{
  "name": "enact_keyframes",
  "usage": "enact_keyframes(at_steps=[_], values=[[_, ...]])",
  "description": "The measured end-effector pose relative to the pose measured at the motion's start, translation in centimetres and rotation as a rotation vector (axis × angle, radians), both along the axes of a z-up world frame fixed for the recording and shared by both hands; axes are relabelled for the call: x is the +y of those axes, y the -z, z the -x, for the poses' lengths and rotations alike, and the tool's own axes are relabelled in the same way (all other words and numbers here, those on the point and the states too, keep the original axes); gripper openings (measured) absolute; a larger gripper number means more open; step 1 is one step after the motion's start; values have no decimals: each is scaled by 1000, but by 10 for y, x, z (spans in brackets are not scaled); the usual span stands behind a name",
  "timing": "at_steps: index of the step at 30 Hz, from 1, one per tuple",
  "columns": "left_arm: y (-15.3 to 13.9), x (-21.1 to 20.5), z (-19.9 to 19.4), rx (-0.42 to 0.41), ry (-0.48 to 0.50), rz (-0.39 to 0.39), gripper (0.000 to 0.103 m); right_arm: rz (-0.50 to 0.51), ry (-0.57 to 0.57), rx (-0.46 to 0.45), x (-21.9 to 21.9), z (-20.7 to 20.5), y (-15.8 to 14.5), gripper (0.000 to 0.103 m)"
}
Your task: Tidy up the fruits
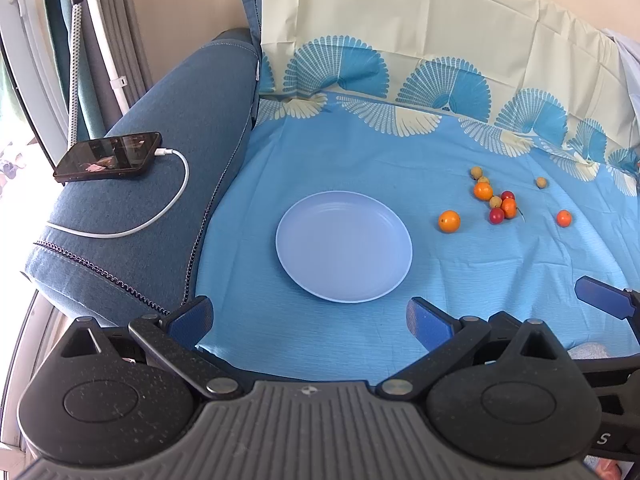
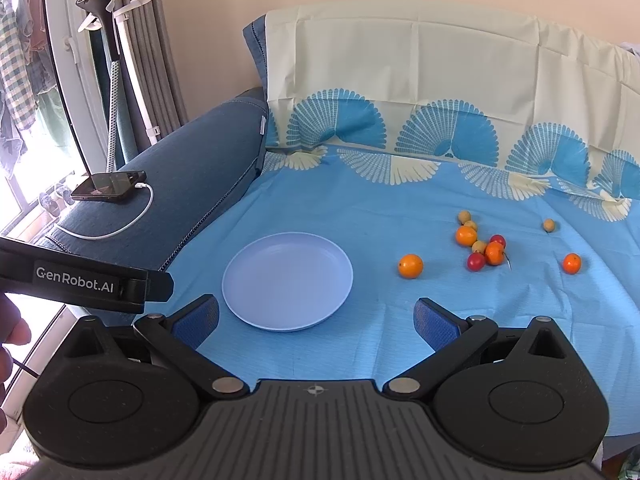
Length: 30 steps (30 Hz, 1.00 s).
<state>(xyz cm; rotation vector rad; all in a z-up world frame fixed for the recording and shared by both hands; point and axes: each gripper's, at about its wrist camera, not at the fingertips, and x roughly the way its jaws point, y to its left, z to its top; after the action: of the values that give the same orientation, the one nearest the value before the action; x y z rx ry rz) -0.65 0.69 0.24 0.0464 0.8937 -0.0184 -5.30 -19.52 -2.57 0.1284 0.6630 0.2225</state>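
Observation:
An empty pale blue plate (image 1: 344, 246) (image 2: 287, 280) lies on the blue cloth. To its right lie small fruits: an orange one nearest the plate (image 1: 449, 221) (image 2: 410, 266), a cluster of orange, red and tan ones (image 1: 496, 202) (image 2: 482, 246), a lone orange one (image 1: 564, 218) (image 2: 571, 263) and a lone tan one (image 1: 541, 182) (image 2: 548, 225). My left gripper (image 1: 310, 320) is open and empty, just short of the plate's near rim. My right gripper (image 2: 316, 322) is open and empty, near the plate's front right rim.
A phone (image 1: 109, 156) (image 2: 110, 187) on a white charging cable lies on the blue sofa armrest (image 1: 160, 208) to the left. A cream and blue patterned cloth covers the backrest (image 1: 400, 20). The left gripper's body (image 2: 80, 280) shows at the right wrist view's left edge.

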Motion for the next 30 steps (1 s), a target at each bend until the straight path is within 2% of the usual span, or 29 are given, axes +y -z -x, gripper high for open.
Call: enact_keyframes(at_steps=[30], values=[[4, 1, -3, 22, 0, 5, 103, -11, -9, 14, 0, 0, 4, 103]])
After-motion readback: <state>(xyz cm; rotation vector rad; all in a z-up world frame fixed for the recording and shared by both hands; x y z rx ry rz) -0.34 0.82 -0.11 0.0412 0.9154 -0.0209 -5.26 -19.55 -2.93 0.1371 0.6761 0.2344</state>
